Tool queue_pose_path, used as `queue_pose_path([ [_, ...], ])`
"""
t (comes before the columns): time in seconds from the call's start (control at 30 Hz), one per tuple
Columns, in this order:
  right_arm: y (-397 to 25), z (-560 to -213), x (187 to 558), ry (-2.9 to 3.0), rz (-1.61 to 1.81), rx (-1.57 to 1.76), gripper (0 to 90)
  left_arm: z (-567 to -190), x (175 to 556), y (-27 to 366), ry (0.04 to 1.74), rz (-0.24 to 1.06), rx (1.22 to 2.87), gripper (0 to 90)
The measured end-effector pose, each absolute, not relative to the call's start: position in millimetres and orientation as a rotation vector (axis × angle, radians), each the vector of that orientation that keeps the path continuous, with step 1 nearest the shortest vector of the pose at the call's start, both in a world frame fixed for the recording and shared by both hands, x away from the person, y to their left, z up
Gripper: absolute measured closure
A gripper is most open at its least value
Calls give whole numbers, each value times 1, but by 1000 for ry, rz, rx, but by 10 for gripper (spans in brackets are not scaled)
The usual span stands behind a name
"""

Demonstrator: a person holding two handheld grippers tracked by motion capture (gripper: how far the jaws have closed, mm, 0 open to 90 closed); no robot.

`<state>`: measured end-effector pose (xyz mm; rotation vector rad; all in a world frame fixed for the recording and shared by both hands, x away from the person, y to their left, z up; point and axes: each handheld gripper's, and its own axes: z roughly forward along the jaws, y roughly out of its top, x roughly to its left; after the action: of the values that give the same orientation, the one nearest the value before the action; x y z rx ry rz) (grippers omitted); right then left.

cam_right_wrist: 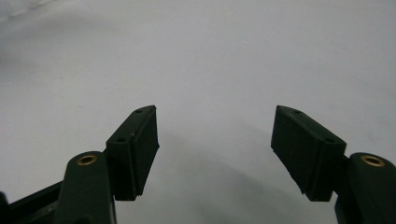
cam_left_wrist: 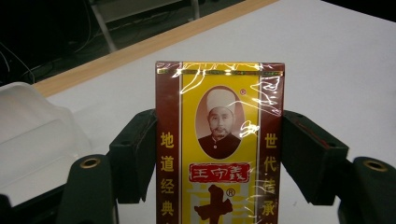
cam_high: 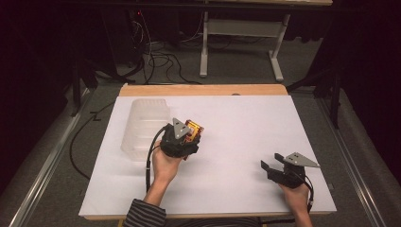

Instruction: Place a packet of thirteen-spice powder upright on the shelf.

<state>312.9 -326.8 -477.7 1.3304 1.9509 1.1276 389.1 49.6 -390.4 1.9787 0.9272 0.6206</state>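
Observation:
A red and yellow printed packet [cam_left_wrist: 219,149], wrapped in clear film, stands between the jaws of my left gripper [cam_left_wrist: 219,154], which is shut on its two sides. In the high view the same packet [cam_high: 193,130] pokes out past my left gripper [cam_high: 185,140] near the table's middle left. My right gripper [cam_high: 271,162] rests low at the front right, open, with nothing between its fingers. In the right gripper view, my right gripper [cam_right_wrist: 215,149] has its jaws spread wide over bare white table.
A clear plastic bin [cam_high: 144,126] lies on the white table [cam_high: 246,132] just left of my left gripper, and shows as a pale bin [cam_left_wrist: 32,135] in the left gripper view. A wooden table edge [cam_high: 203,90] runs along the far side.

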Motion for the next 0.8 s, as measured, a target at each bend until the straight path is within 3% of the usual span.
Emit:
queue_pose_path([
  [0.8, -325, -478, 313, 1962, 1103, 1336, 321, -382, 393, 99, 1045, 673, 1863, 326],
])
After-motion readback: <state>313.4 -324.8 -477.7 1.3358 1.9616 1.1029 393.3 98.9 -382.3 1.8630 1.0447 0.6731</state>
